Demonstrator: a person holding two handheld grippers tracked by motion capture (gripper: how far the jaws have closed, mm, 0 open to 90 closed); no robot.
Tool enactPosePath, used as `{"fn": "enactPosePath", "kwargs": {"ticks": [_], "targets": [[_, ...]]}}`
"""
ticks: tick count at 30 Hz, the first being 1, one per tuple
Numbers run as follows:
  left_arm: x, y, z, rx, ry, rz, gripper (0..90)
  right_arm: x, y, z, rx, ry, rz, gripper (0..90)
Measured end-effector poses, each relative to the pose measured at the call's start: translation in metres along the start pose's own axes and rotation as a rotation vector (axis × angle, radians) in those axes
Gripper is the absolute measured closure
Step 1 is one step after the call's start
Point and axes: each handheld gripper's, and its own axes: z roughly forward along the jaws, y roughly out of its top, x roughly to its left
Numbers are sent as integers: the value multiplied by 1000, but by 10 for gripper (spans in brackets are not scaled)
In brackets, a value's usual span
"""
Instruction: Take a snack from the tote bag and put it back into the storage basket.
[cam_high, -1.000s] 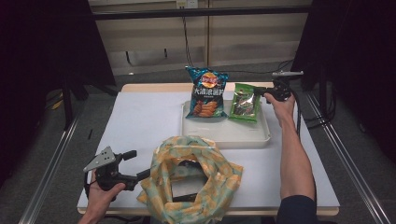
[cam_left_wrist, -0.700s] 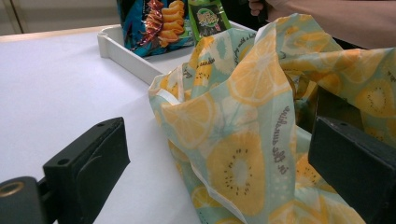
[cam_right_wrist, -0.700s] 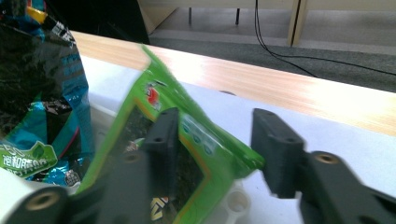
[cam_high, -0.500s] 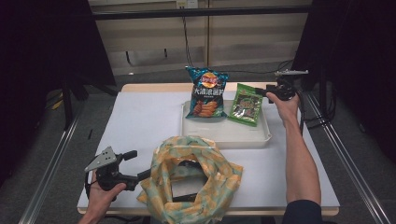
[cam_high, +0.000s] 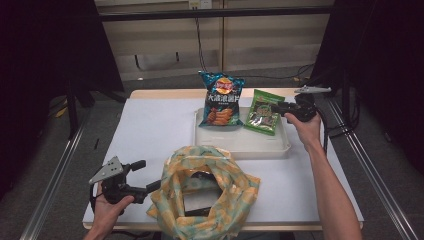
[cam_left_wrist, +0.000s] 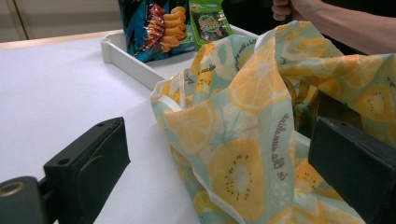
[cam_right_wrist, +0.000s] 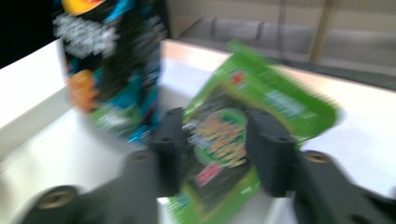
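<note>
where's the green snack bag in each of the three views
High view: green snack bag leans at the right end of the white tray, beside the blue chip bag, with the right gripper at its right edge.
Left gripper view: top centre, behind the lemon-print bag.
Right gripper view: centre, blurred, between the black jaws.
Shared landmark: the blue chip bag, next to it every time.

Green snack packet (cam_high: 265, 112) with dark centre panel and red and yellow print, blue crisp bag (cam_high: 220, 99) with orange crisps pictured and a red-yellow logo, pale teal cloth bag (cam_high: 205, 192) patterned with yellow-orange lemon slices, white tray (cam_high: 240, 147), white bench (cam_high: 150, 130), black grippers
</note>
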Motion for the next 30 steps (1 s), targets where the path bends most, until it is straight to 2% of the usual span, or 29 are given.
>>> {"fn": "enactPosePath", "kwargs": {"ticks": [1, 4, 6, 9, 15, 17, 23, 24, 27, 29, 30], "targets": [[-1, 0, 0, 6, 8, 4, 48, 3, -1, 0, 12, 15, -2, 714], [-1, 0, 0, 3, -1, 7, 48, 17, -9, 3, 72, 73, -38, 841], [-1, 1, -1, 0, 0, 6, 48, 20, -15, 6, 108, 89, -45, 898], [-2, 1, -1, -3, 1, 9, 48, 22, -21, 8, 135, 117, -43, 900], [-1, 1, -1, -1, 1, 12, 48, 26, -30, 17, 229, 163, -65, 900], [-1, 1, -1, 0, 5, 12, 49, 25, -33, 23, 272, 145, -77, 900], [-1, 1, 0, 3, 4, 12, 49, 12, -40, 36, 342, 113, -44, 900], [-1, 1, 0, 5, 6, 14, 49, 11, -40, 37, 336, 128, -32, 900], [0, 1, 0, 7, 6, 12, 49, 10, -39, 40, 344, 113, -42, 900], [0, 1, 1, 7, 5, 12, 49, 10, -38, 42, 358, 114, -44, 900], [-1, 1, 1, 9, 9, 11, 48, 10, -36, 45, 380, 97, -56, 900]]}}
